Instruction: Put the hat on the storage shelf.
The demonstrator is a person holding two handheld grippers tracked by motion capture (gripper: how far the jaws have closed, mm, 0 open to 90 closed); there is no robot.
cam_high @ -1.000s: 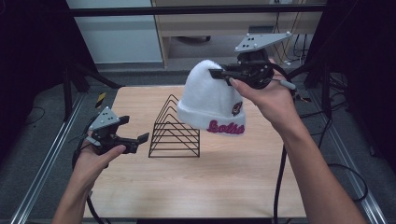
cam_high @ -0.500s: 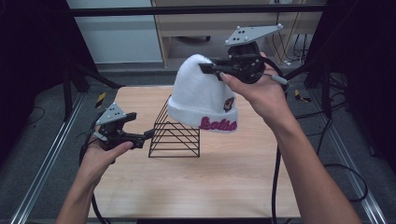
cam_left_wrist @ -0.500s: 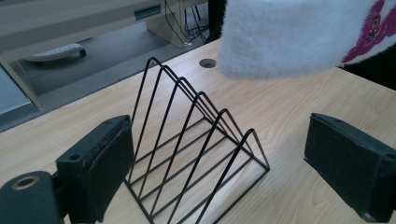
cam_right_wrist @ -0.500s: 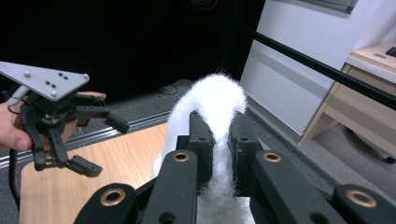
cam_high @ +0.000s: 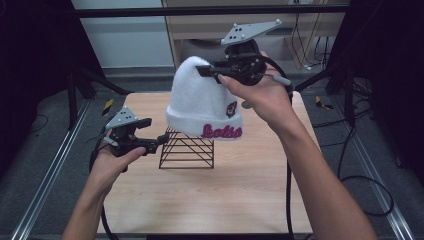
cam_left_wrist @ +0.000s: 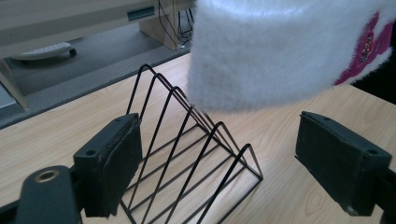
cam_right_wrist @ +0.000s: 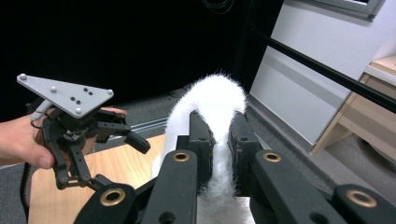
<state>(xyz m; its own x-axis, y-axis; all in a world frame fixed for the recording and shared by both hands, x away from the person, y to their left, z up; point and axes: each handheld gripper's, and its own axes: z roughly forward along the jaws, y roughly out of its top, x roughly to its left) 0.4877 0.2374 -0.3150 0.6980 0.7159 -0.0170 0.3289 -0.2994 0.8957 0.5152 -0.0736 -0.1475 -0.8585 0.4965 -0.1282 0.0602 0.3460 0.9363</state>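
White beanie (cam_high: 202, 102) between right fingers (cam_right_wrist: 201, 140)

My light wooden desk (cam_high: 240, 200) stands on grey floor (cam_high: 45, 150). At twelve o'clock a wooden cabinet (cam_high: 200, 30) meets a white wall (cam_high: 120, 35); cables (cam_high: 310, 45) hang at one o'clock.

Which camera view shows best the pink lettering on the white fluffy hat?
The high view: the whole pink lettering on the white fluffy hat faces this camera. The left gripper view shows a cropped edge of it. The right gripper view shows the hat's top, clamped.
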